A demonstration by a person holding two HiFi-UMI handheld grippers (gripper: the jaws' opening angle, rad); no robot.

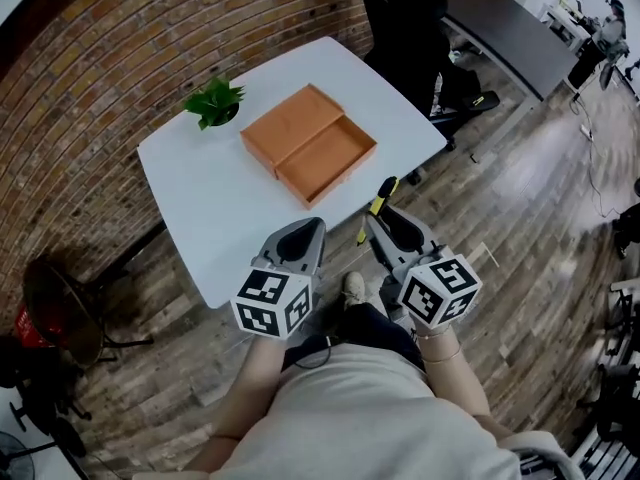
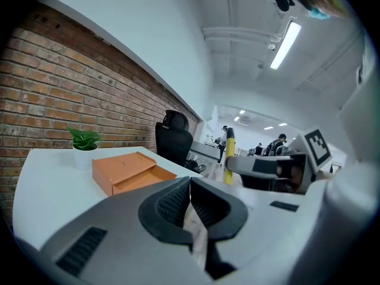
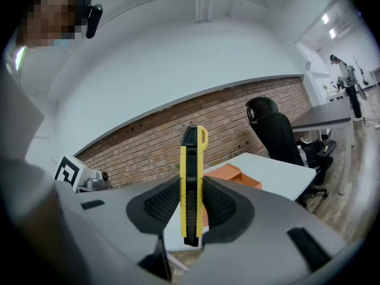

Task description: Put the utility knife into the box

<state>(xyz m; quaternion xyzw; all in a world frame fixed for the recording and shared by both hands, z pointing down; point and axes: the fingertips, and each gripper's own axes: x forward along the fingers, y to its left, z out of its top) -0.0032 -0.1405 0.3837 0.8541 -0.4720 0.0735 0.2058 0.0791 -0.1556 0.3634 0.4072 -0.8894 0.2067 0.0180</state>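
Observation:
My right gripper [image 3: 191, 203] is shut on a yellow and black utility knife [image 3: 192, 183], which stands upright between the pads. From the head view the knife [image 1: 379, 205] sticks out ahead of the right gripper [image 1: 380, 226], just off the near edge of the white table [image 1: 200, 198]. An orange box [image 1: 310, 143] lies open in the middle of the table, its lid flat beside the tray. The left gripper [image 1: 305, 236] hovers over the table's near edge; its jaws meet with nothing between them [image 2: 190, 202]. Beyond those jaws, the box [image 2: 129, 171] shows on the table.
A small potted plant [image 1: 214, 101] stands at the table's far left, next to the brick wall. A black office chair [image 1: 405, 23] sits beyond the table's right corner, beside a dark desk [image 1: 515, 33]. Wooden floor surrounds the table. A dark stool [image 1: 60, 313] stands at the left.

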